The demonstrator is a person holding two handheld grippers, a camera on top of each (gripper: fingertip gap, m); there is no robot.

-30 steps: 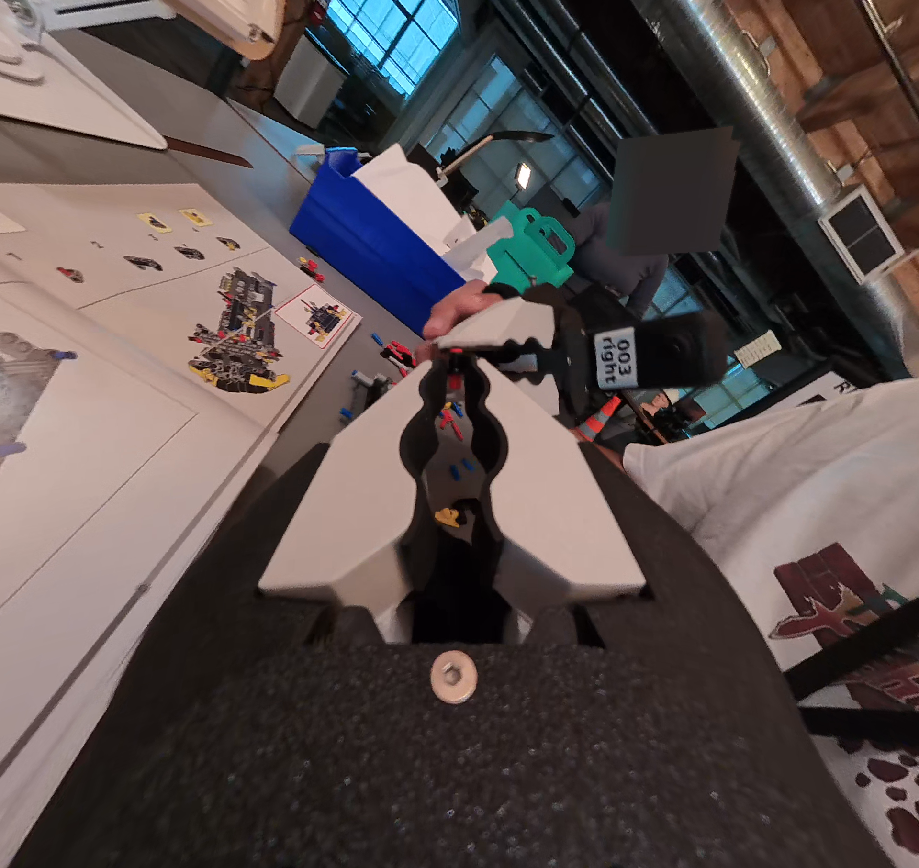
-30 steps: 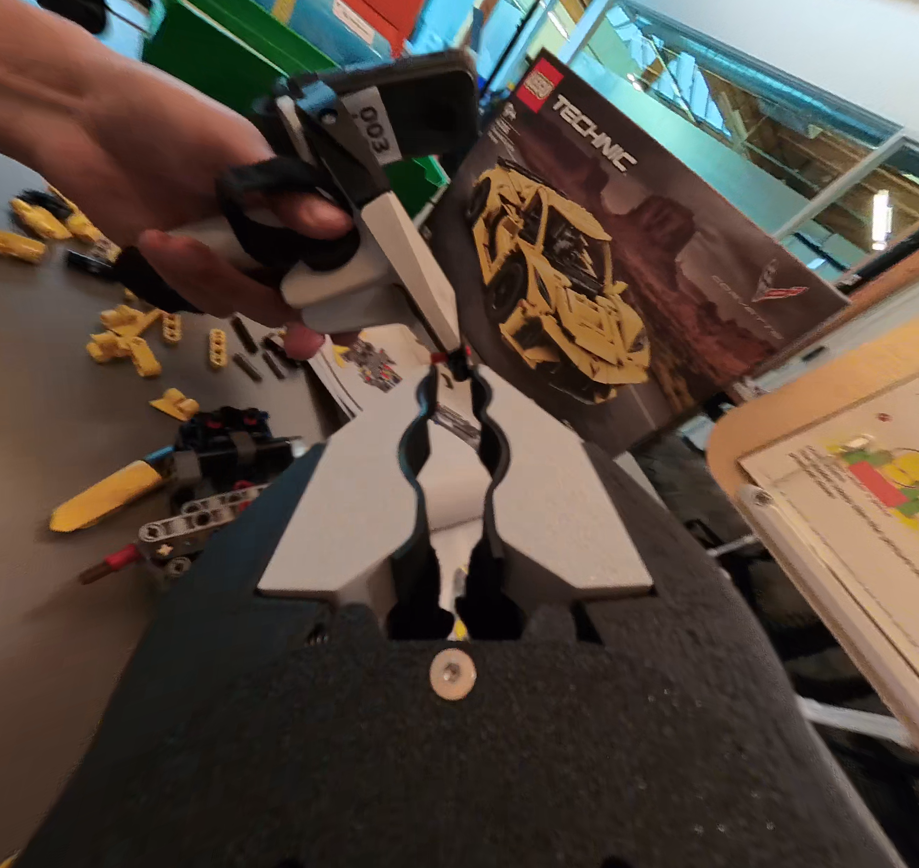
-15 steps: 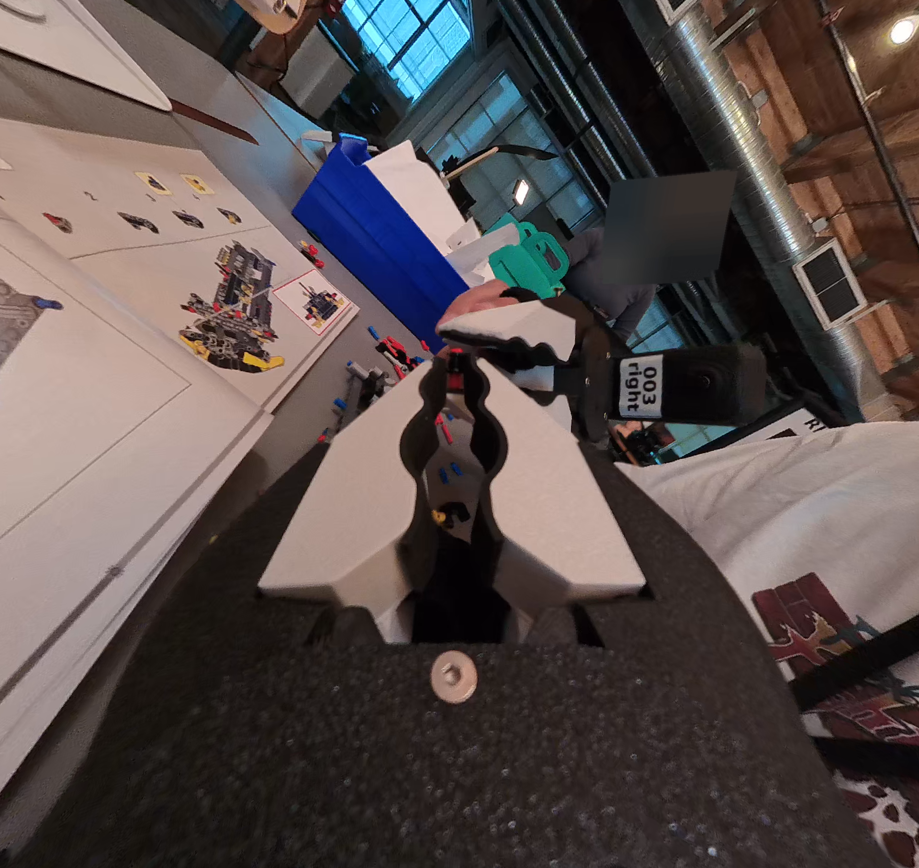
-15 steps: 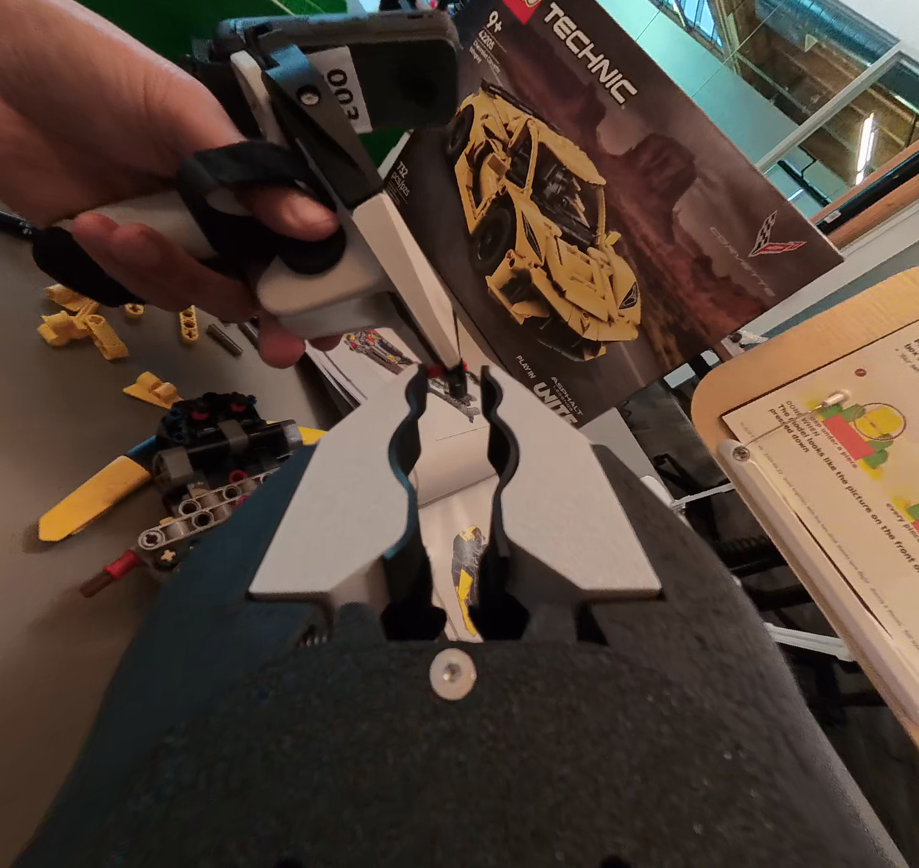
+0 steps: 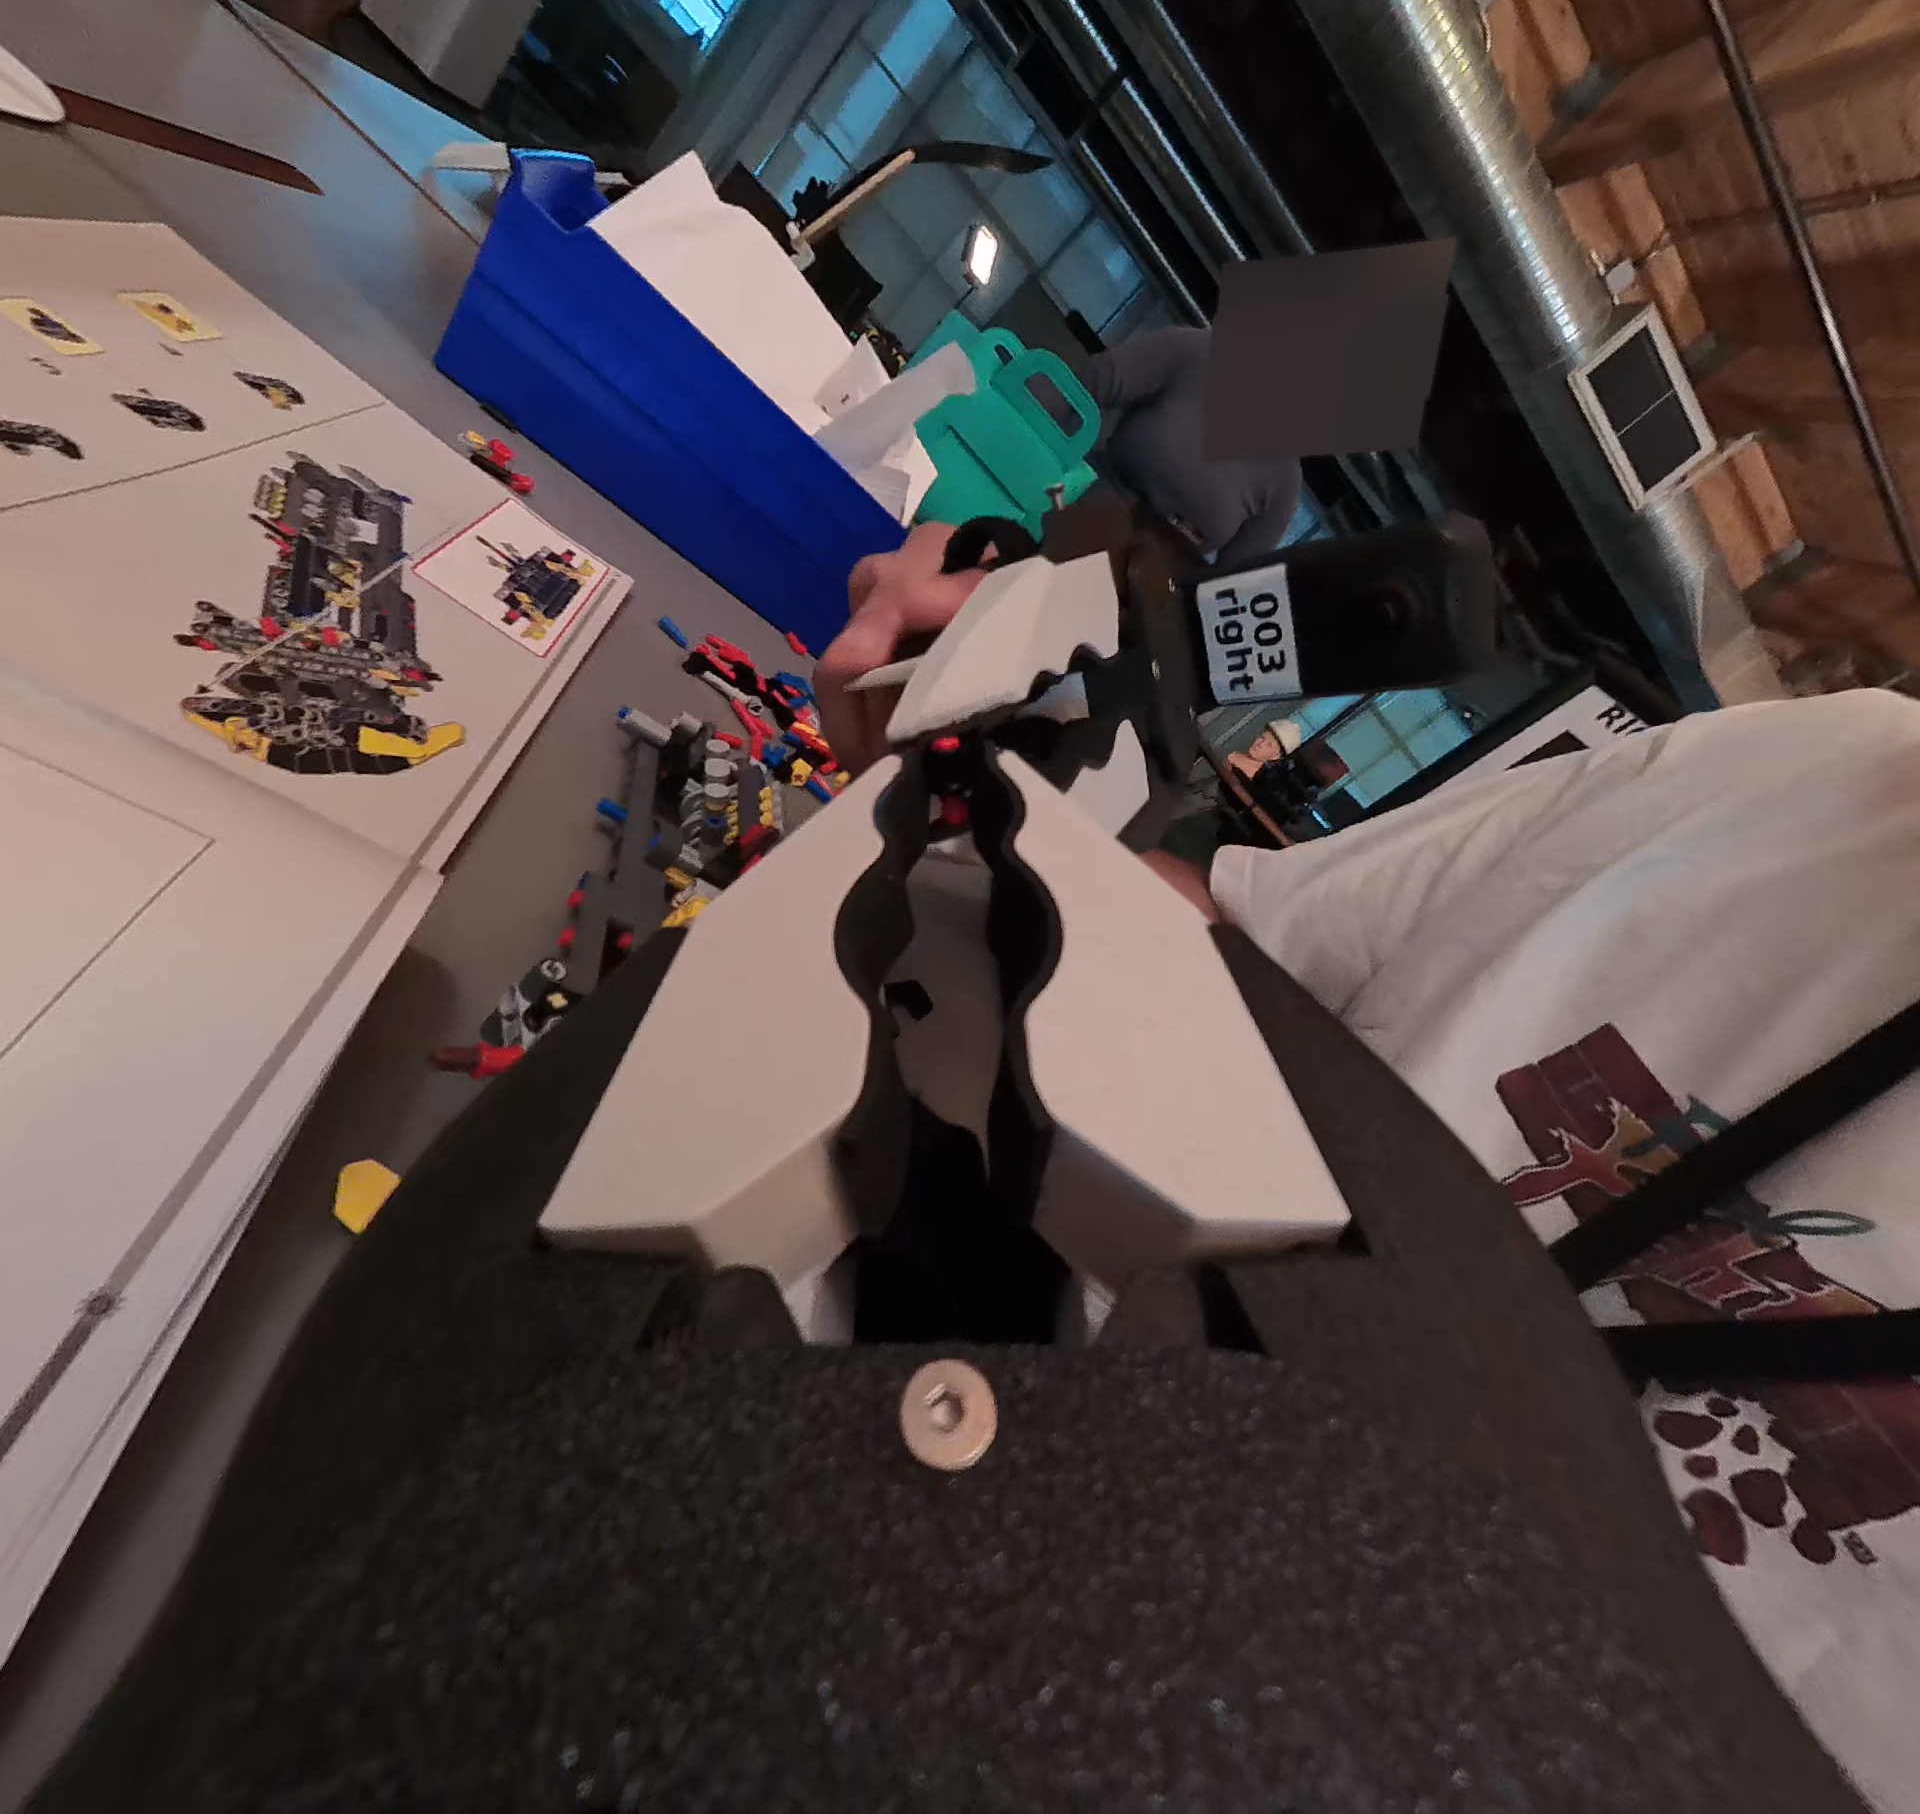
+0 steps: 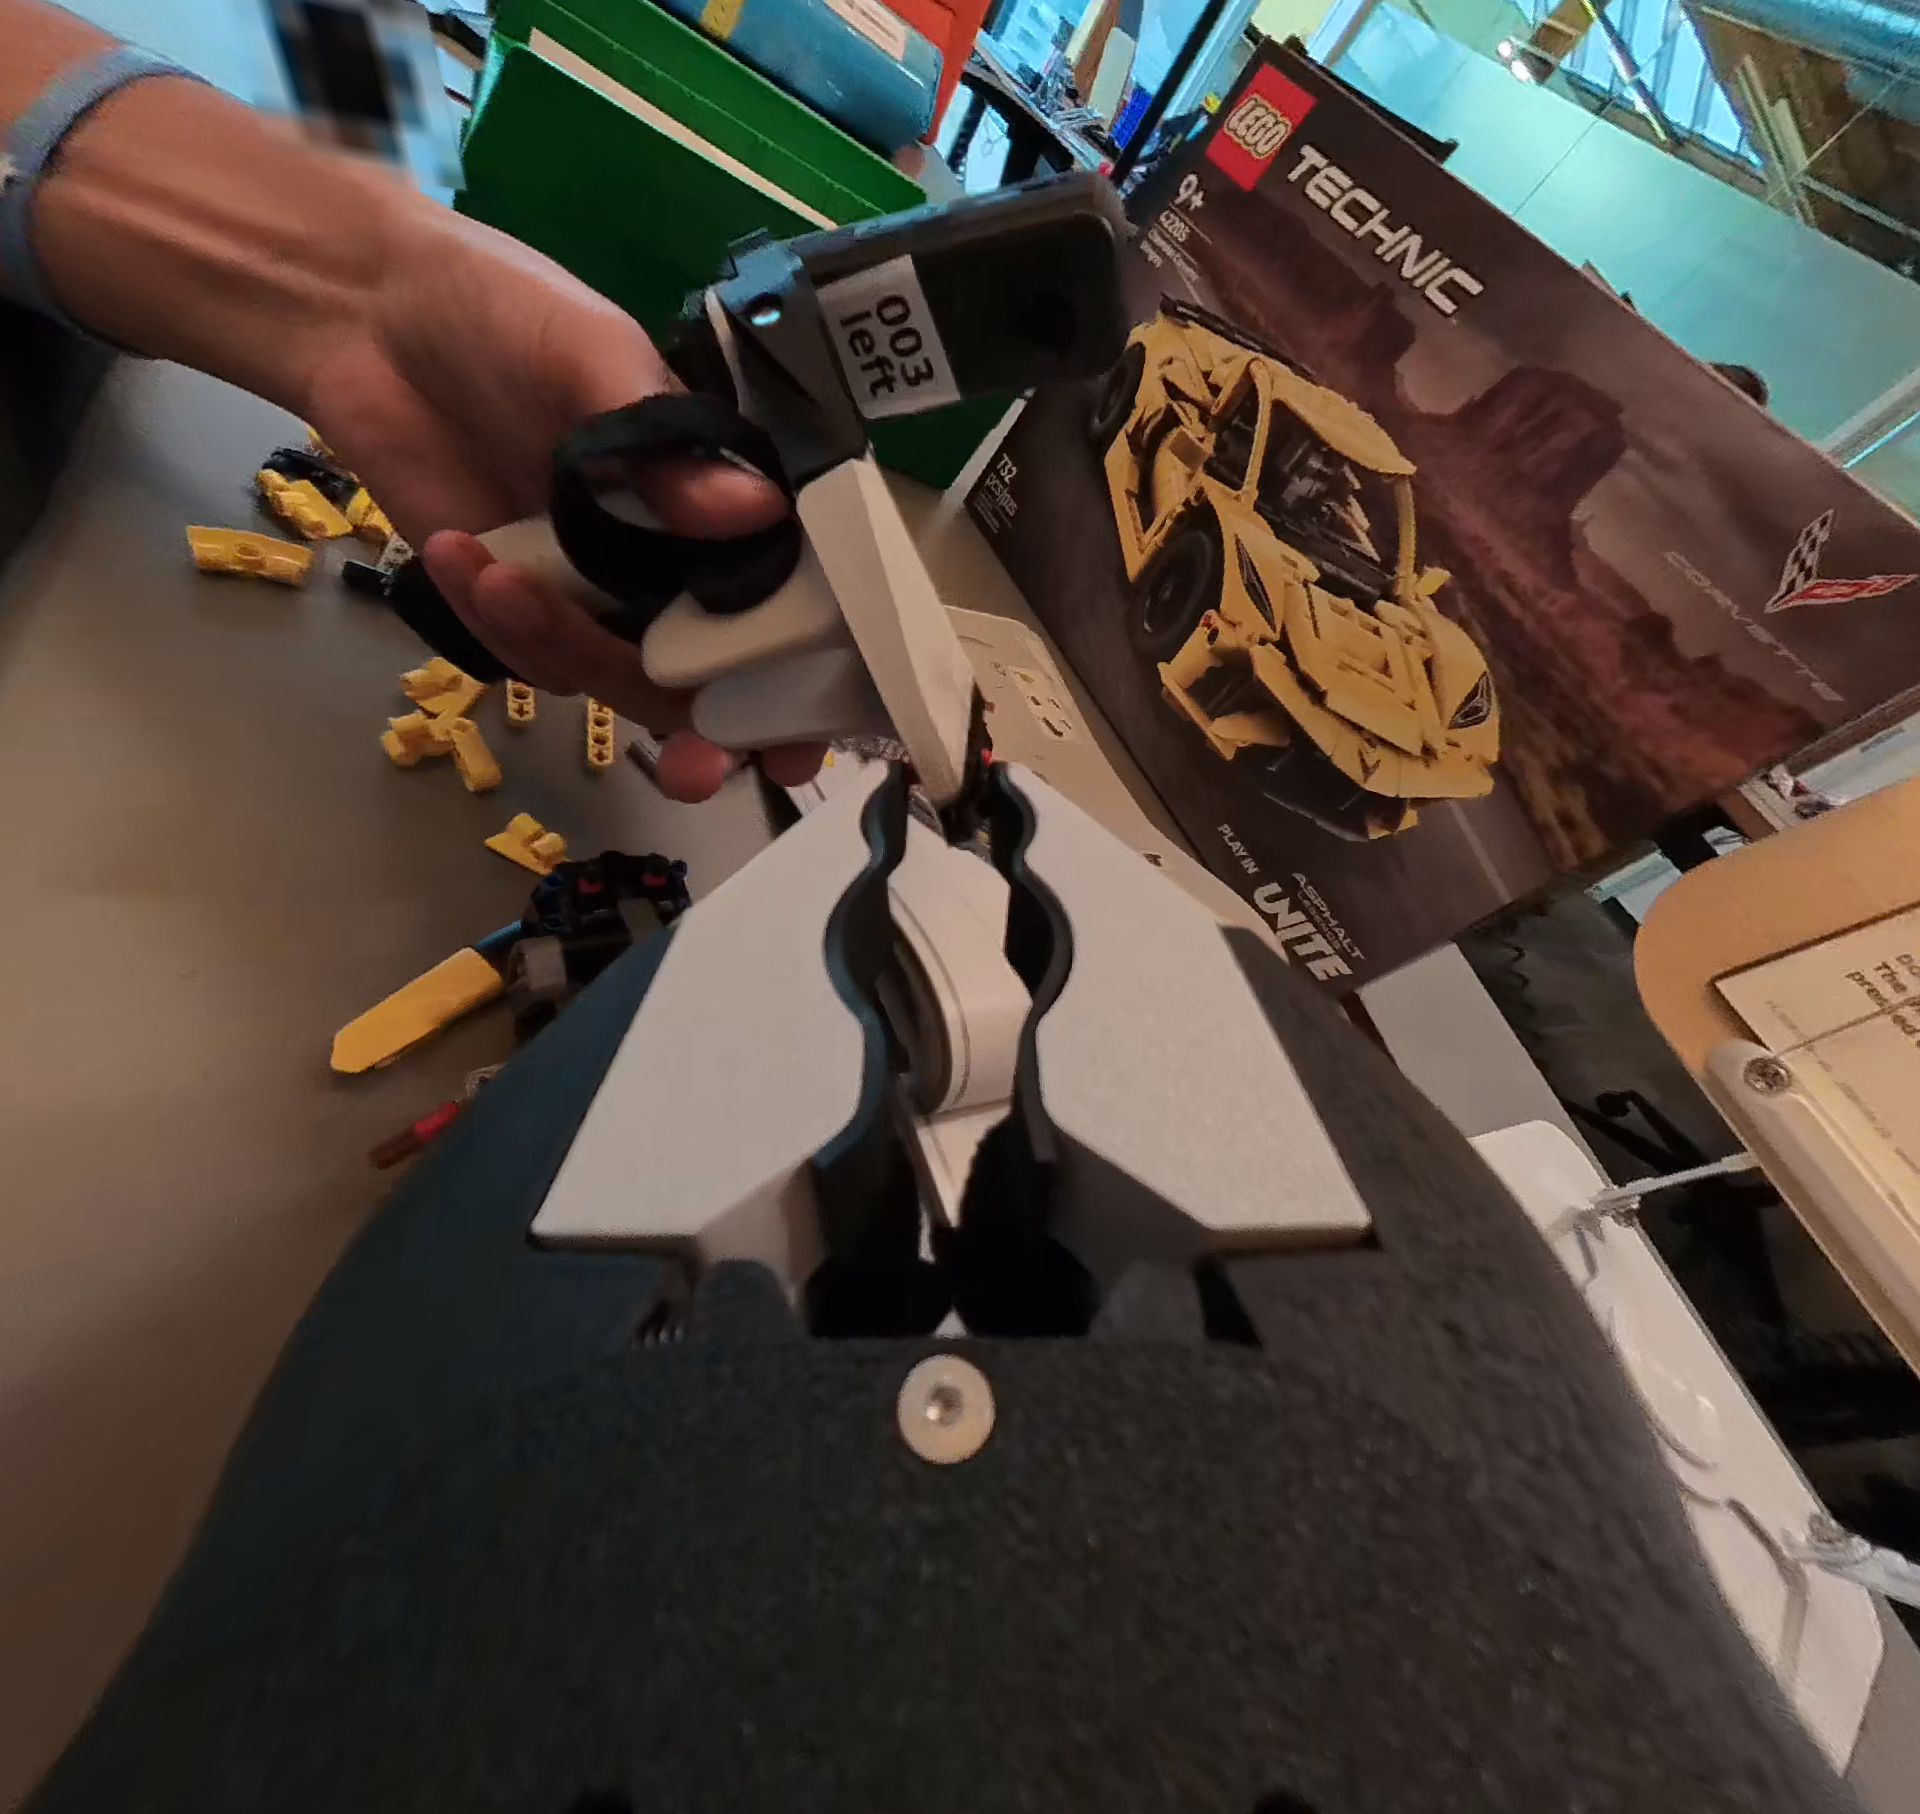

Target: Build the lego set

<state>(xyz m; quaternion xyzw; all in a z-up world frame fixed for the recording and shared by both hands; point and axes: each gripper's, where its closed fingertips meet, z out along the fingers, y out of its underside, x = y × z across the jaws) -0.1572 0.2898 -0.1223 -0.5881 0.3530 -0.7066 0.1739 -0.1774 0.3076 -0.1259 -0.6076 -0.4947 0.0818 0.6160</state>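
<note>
Above the grey tabletop [image 6: 156, 829], largest first: the lego box [image 6: 1455, 538] with the yellow car stands at the far edge, and the open instruction book [image 5: 208, 621] lies flat on the left part. Loose lego pieces [image 5: 727, 756] are scattered between the book and the blue bin [image 5: 644, 403]; a part-built black assembly [image 6: 603, 907] with a yellow panel lies near the yellow pieces [image 6: 447, 725].

Both tongs meet tip to tip in the air. The left tongs [image 5: 948, 798] are clenched on a small red and black pin [image 5: 945, 777]. The right tongs [image 6: 951, 798] stand nearly closed around the same spot, though whether they truly pinch it I cannot tell.

Such a pin looks light, stiff and smooth, so it could twist or shoot out of the pads. Holding it across its middle seems safest.
</note>
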